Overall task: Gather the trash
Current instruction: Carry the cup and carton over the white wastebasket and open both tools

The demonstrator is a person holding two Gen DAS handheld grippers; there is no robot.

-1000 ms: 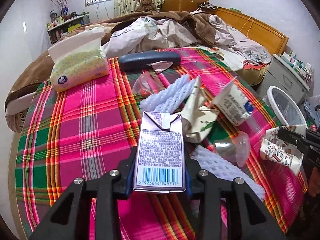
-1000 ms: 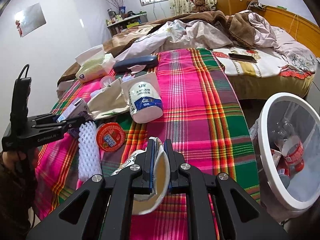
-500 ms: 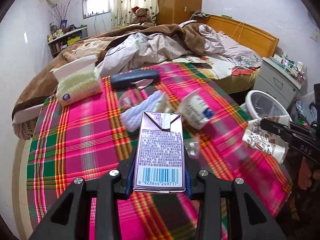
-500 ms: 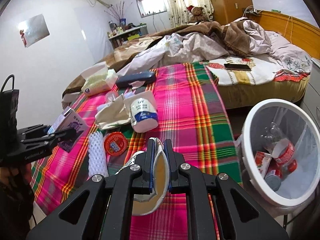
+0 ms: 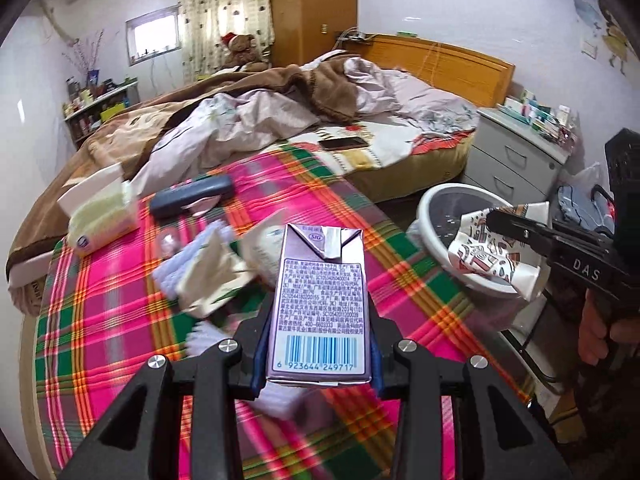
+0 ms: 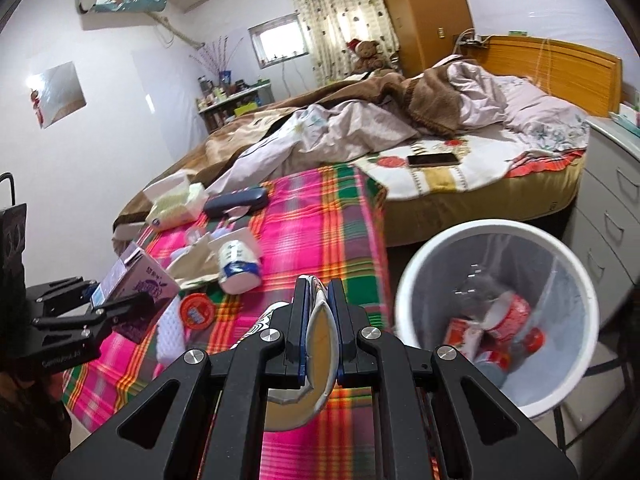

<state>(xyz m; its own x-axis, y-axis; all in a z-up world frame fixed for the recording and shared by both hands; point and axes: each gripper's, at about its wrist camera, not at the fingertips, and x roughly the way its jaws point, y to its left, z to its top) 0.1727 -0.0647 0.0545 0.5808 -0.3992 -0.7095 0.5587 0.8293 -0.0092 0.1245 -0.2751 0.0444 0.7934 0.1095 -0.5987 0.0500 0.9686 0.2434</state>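
Note:
My left gripper (image 5: 320, 344) is shut on a purple drink carton (image 5: 322, 304), held upright above the plaid tablecloth (image 5: 104, 320). My right gripper (image 6: 318, 328) is shut on a crushed patterned paper cup (image 6: 316, 360). In the left wrist view that cup (image 5: 486, 254) hangs over the rim of the white trash bin (image 5: 434, 204). The right wrist view has the bin (image 6: 416, 280) at lower right, with red and white packaging inside. The carton (image 6: 140, 284) and left gripper (image 6: 96, 308) appear at its left edge. A white paper cup (image 6: 238, 264), a red lid (image 6: 196, 310), crumpled paper and white foam netting lie on the cloth.
A tissue pack (image 5: 102, 216) and a dark case (image 5: 192, 198) sit at the table's far side. Behind it stands a bed with rumpled bedding (image 6: 360, 120) and a phone (image 6: 432, 159). A grey drawer unit (image 5: 516, 160) stands right of the bin.
Both grippers rose and swung right towards the bin, each still clamped on its item. The bin now fills more of the right wrist view, and the paper cup hangs over its rim.

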